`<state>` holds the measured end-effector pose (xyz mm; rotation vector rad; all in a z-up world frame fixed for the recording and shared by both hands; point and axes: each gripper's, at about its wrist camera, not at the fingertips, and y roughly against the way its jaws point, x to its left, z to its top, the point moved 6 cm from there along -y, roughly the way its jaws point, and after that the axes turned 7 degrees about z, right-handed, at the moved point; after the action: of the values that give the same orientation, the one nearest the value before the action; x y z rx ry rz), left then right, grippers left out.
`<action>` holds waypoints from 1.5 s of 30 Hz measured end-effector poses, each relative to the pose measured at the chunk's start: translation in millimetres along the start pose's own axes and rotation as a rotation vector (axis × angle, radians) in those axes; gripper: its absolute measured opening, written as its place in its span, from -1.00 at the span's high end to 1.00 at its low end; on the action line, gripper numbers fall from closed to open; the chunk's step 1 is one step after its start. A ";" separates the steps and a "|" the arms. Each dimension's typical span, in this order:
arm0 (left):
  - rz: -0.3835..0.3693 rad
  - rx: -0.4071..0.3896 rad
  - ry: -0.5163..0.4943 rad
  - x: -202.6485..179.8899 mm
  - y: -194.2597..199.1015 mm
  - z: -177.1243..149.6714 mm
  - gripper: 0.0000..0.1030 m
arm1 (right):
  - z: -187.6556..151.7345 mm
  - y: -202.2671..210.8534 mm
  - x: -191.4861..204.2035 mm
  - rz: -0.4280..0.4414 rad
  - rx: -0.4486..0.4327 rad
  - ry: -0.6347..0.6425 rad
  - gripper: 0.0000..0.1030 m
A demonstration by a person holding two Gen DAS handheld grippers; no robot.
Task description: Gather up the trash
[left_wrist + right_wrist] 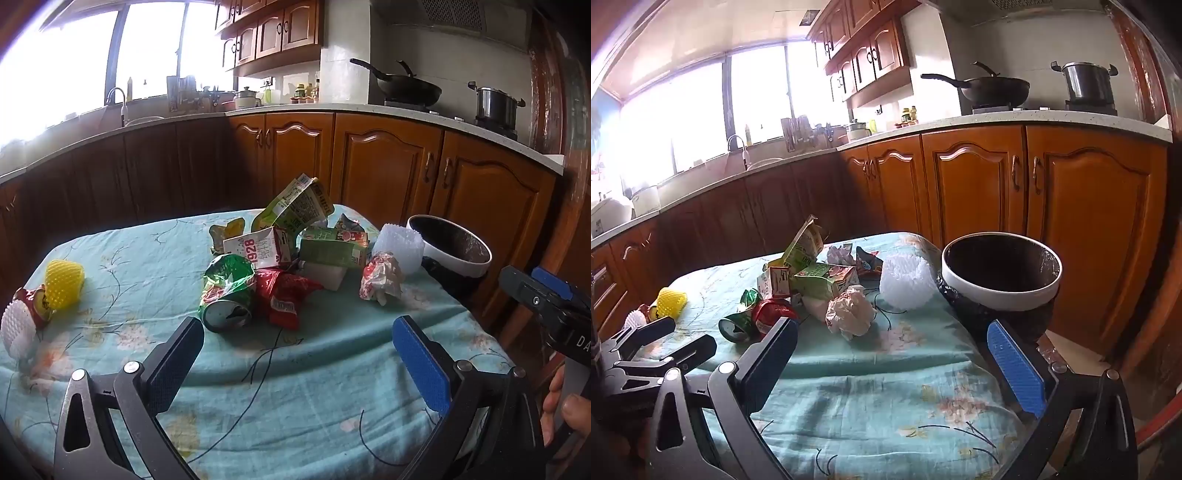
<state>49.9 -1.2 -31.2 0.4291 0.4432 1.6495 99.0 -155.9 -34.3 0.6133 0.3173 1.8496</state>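
Note:
A heap of trash lies mid-table: a crushed green can [227, 291], a red wrapper [284, 295], a white carton [258, 247], green cartons [332, 251], crumpled paper [382, 280] and a white foam net [400, 247]. A white-rimmed bin [458, 266] with a black liner stands past the table's right edge. My left gripper [297, 328] is open and empty, just short of the can. My right gripper [892, 328] is open and empty too, near the crumpled paper [851, 314], with the bin [997, 299] to its right.
A yellow foam net [64, 284], a red wrapper [35, 306] and another white net [16, 328] lie at the table's left end. A floral teal cloth [886, 387] covers the table. Wooden cabinets and a counter with a wok [993, 90] and pot stand behind.

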 end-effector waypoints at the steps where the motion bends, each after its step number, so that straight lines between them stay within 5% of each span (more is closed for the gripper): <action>1: 0.000 0.002 0.000 -0.9 0.6 -0.6 -0.99 | 0.2 0.5 -0.2 -0.001 -0.001 0.000 -1.00; 45: 0.016 0.001 0.023 6.0 4.9 4.2 -0.99 | 7.3 5.3 9.4 0.031 -0.017 -0.002 -1.00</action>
<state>47.1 4.4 -25.0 0.4158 0.4593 1.6707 96.4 -149.6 -23.2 0.6119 0.2915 1.8795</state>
